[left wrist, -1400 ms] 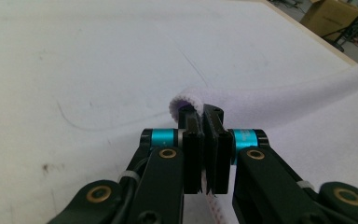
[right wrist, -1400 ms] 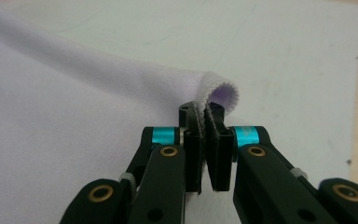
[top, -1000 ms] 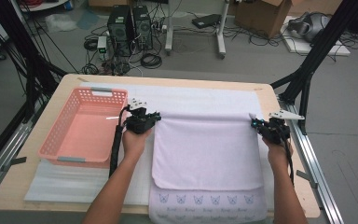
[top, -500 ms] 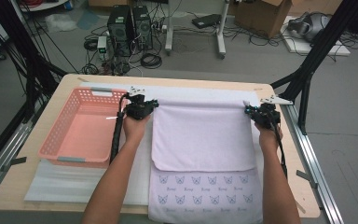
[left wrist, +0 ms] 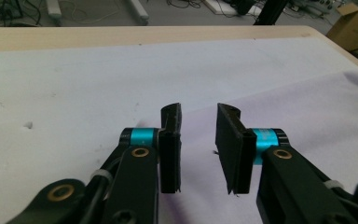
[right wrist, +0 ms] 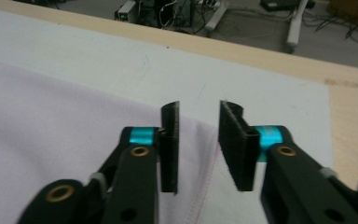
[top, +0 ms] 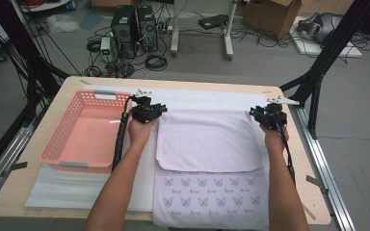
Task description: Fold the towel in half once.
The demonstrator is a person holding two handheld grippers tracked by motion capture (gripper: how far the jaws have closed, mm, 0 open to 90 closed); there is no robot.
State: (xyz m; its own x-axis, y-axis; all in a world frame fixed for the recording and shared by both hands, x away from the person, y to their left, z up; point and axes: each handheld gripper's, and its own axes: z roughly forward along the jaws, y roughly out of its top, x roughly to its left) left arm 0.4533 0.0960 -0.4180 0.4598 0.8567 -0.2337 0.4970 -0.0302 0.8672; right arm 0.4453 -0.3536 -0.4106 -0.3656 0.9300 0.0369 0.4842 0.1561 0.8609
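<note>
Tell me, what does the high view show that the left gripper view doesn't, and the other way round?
The high view adds the pink basket and the cat-face print at the near end of the lilac towel. The left gripper view adds a close look at the left tool: its jaws have just been opening and stand apart over the towel's corner, pinching nothing. Both share the towel and the white mat.

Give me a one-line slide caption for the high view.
Both grippers, left and right, jaws just opened, release the lilac towel's far corners after folding it beside the pink basket.
</note>
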